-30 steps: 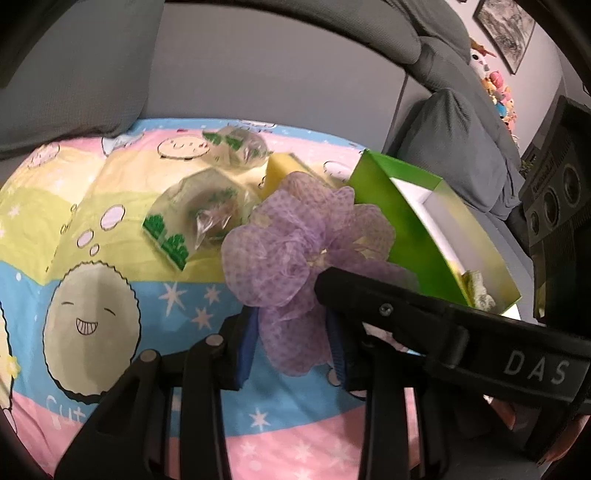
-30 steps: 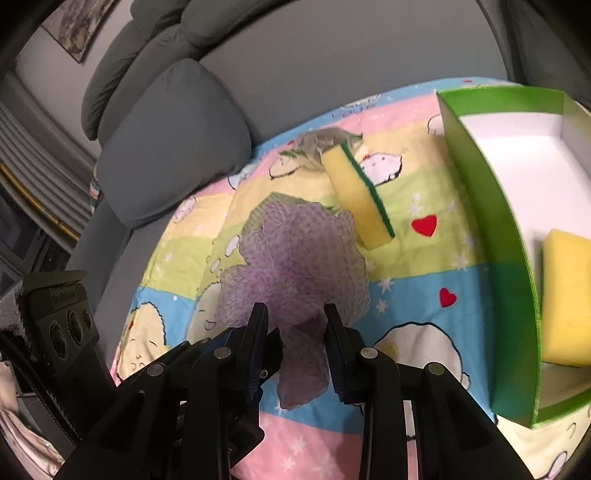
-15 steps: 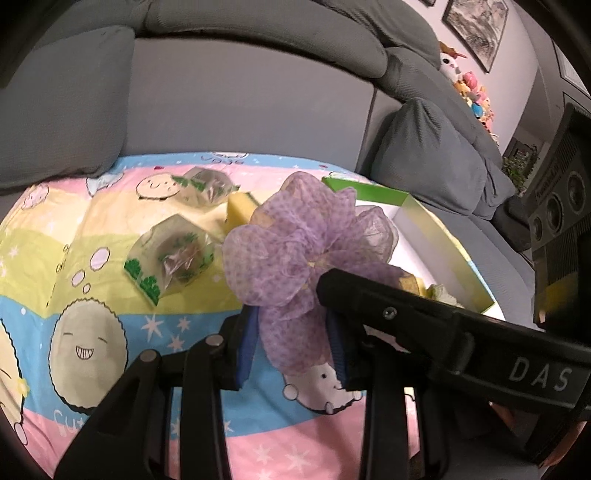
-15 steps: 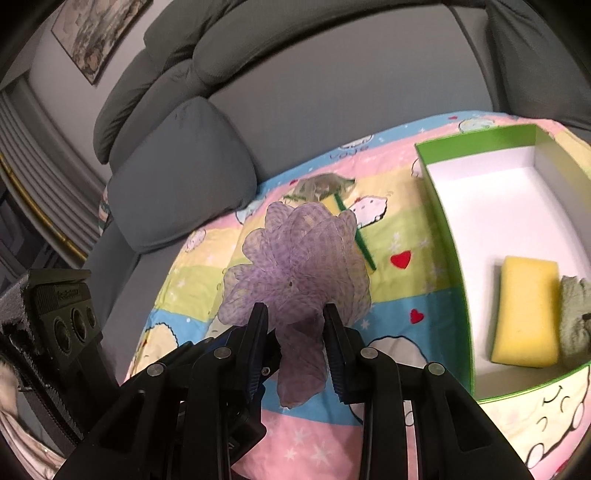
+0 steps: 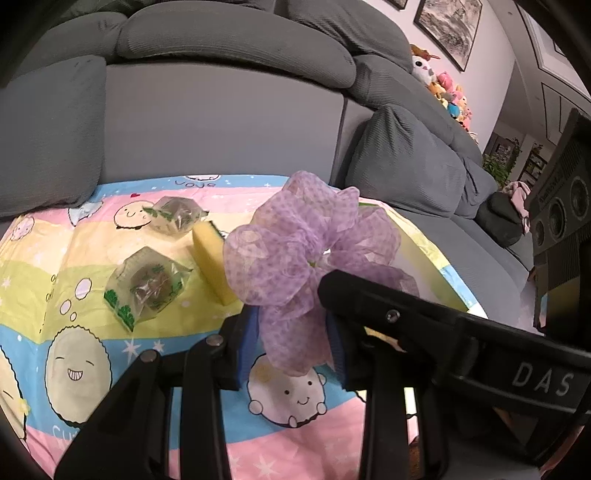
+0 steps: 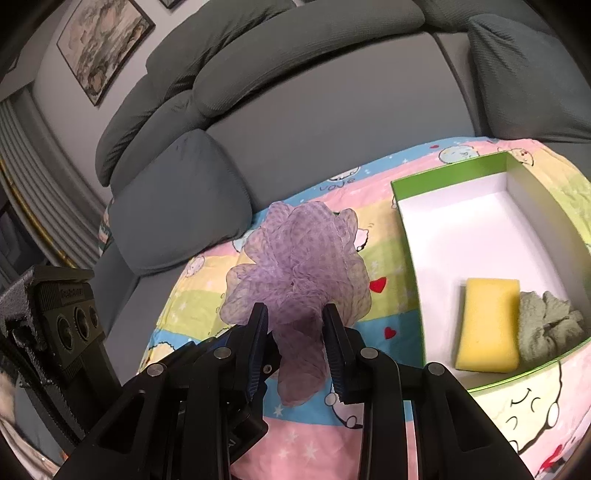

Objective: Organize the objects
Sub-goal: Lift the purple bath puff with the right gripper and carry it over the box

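In the left wrist view, the left gripper (image 5: 291, 341) pinched the tail of the purple mesh bath pouf (image 5: 310, 254), held above the cartoon blanket (image 5: 92, 354); in the right wrist view, the right gripper (image 6: 295, 354) clamped it too, so both hands needed to travel together toward the green box (image 6: 406, 236) without tugging apart

Grey sofa (image 5: 221, 122) with a loose grey cushion (image 6: 177, 199) carries the cartoon-print sheet (image 5: 44, 258), soft toys (image 5: 448, 96) lined along its backrest top, framed pictures (image 5: 448, 22) on the wall behind, potted plant (image 5: 496, 166) beyond its far end.
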The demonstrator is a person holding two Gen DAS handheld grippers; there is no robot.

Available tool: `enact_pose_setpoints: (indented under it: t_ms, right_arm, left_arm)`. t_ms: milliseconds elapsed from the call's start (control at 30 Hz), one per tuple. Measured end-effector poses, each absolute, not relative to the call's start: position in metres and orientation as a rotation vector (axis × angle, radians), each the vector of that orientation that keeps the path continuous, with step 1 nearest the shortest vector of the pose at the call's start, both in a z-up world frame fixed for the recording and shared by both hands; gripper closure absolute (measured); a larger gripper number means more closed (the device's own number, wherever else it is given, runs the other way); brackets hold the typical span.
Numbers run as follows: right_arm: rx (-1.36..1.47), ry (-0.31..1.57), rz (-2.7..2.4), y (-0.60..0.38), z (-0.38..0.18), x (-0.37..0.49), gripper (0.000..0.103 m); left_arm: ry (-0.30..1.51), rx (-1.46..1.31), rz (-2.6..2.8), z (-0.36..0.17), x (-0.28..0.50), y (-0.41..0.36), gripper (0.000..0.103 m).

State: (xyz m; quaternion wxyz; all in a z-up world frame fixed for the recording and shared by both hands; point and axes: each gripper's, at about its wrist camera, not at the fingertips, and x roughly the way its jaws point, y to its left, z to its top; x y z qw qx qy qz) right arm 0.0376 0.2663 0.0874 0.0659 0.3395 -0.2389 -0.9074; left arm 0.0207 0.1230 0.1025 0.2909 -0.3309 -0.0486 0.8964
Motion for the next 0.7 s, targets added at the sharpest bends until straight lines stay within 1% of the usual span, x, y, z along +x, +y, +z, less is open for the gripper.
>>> enact_pose_setpoints:
  t_ms: [700]
  right_arm:
    - [0.948,-0.784,-2.84,0.303,0.106,0.062,0.07]
  left_arm:
    - [-0.07,-0.821,2.324,0.122,0.024,0.166,0.07]
